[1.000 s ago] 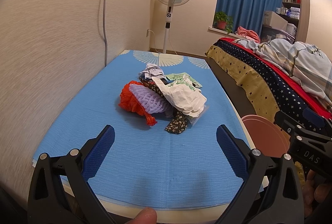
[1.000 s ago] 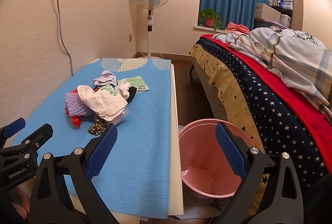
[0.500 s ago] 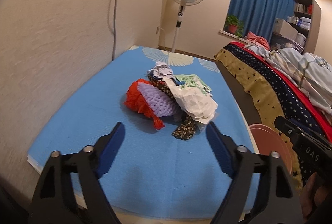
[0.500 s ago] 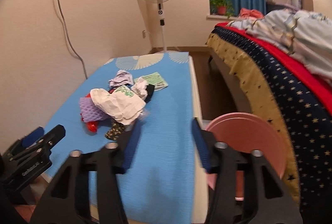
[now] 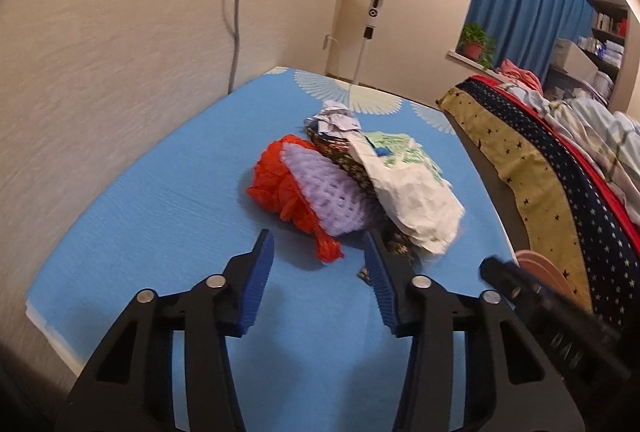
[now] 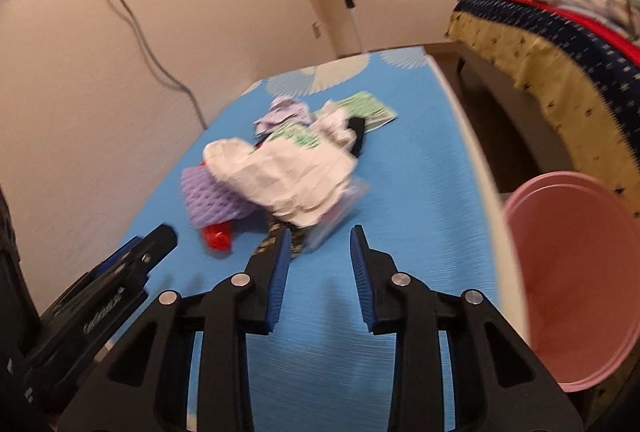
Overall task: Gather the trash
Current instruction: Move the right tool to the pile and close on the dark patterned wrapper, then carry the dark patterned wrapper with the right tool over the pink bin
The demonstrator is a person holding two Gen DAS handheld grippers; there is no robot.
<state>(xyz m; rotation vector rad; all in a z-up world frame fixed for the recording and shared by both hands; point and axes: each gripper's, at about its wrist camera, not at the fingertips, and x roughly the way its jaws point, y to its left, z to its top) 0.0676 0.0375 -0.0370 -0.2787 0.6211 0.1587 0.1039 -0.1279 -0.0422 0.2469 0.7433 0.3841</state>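
Where blue cloth (image 5: pixel 168 232) lies, crumpled paper (image 5: pixel 416 200), purple foam netting (image 5: pixel 328 196)

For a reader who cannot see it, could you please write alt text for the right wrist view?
A heap of crumpled trash lies on a blue-covered table, just ahead of the empty right claw. A pink bin stands right of the table.

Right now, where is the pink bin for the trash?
In the right wrist view the pink bin stands on the floor at the right, between the blue-covered table and the bed. It is empty, as far as can be seen.
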